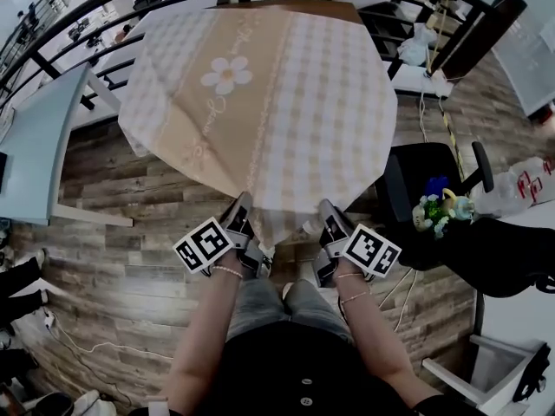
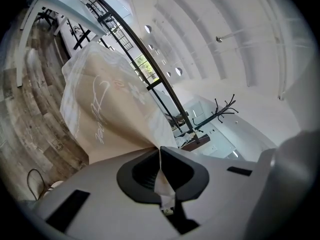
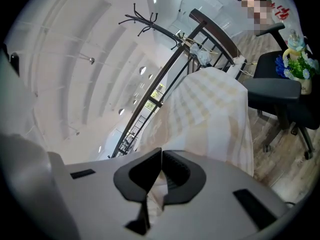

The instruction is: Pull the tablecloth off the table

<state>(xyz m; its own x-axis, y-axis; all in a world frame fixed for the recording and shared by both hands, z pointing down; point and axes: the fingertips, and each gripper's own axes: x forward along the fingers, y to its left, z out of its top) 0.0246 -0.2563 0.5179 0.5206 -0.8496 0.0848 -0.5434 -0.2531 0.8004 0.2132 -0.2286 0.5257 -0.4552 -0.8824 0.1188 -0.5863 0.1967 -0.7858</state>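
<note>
Wood-plank floor (image 1: 113,258) fills the bkgd. Beige checked, daisy-printed tablecloth (image 1: 260,102) drapes over the desk (image 1: 334,9) at top centre, with its near edge gathered at lower centre. Looks light, soft and floppy, so it should prob. slide easily. Left tongs (image 1: 239,208) & right tongs (image 1: 329,215) are both clamped on that hem, which looks a sound hold.

A beige-and-white checked tablecloth (image 1: 286,102) bears a white daisy (image 1: 227,74); the floor (image 1: 121,258) is grey-brown wood.
</note>
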